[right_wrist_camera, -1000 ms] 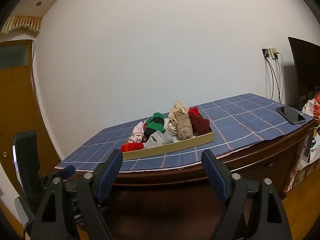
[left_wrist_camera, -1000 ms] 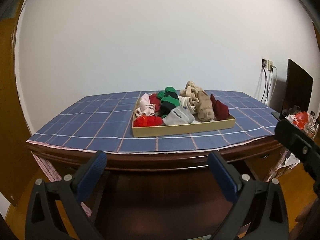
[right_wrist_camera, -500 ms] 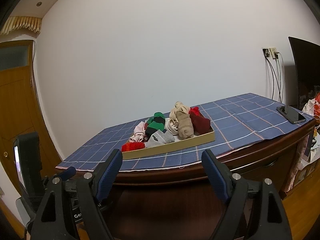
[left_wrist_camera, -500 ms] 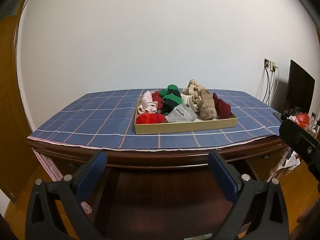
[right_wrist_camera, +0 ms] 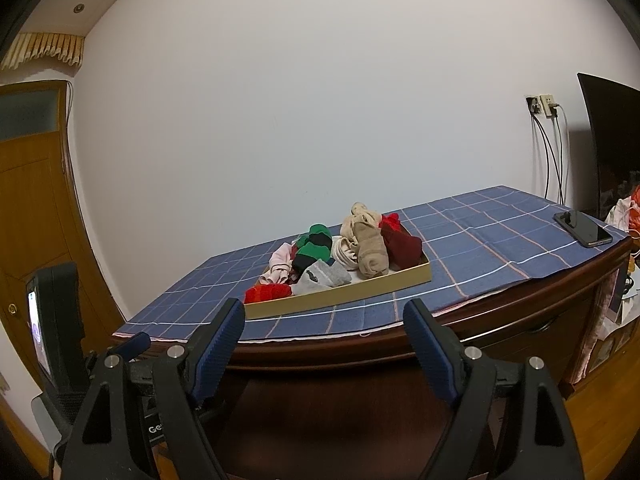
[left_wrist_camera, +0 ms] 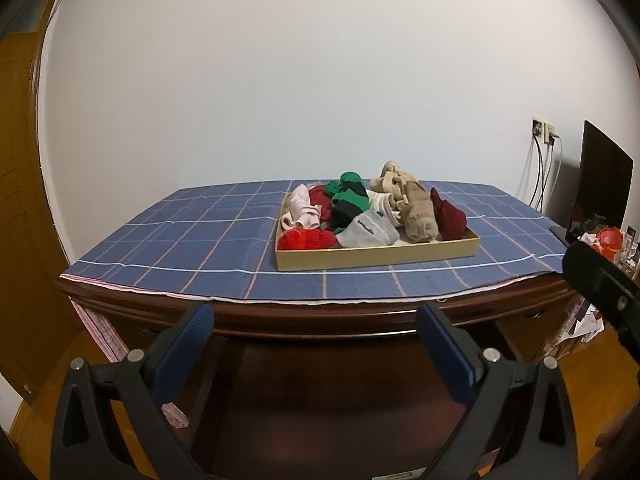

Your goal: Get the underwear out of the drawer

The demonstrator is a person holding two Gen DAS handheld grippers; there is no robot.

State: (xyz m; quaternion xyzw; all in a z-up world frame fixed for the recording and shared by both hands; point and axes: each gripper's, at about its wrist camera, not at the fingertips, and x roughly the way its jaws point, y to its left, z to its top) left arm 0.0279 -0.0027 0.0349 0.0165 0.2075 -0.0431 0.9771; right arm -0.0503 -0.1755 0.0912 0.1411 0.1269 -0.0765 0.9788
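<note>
Left wrist view: my left hand-held gripper [left_wrist_camera: 312, 320] stands wide open, nothing between its blue pads, short of the desk [left_wrist_camera: 320, 316]. On the blue checked cloth [left_wrist_camera: 192, 248] sits a shallow tan drawer [left_wrist_camera: 376, 257] heaped with rolled underwear [left_wrist_camera: 372, 212]: red, pink, green-and-black, grey, beige, maroon bundles.

Right wrist view: my right hand-held gripper [right_wrist_camera: 324, 320] is also spread wide and empty, before the desk edge. The same drawer [right_wrist_camera: 340, 294] lies angled, its pile [right_wrist_camera: 340, 252] above the rim. A phone [right_wrist_camera: 583, 229] rests far right on the cloth.

One shallow tan cardboard tray [left_wrist_camera: 376, 257], one black smartphone [right_wrist_camera: 583, 229], one blue checked tablecloth [left_wrist_camera: 192, 248], two black hand-held grippers with blue pads.
</note>
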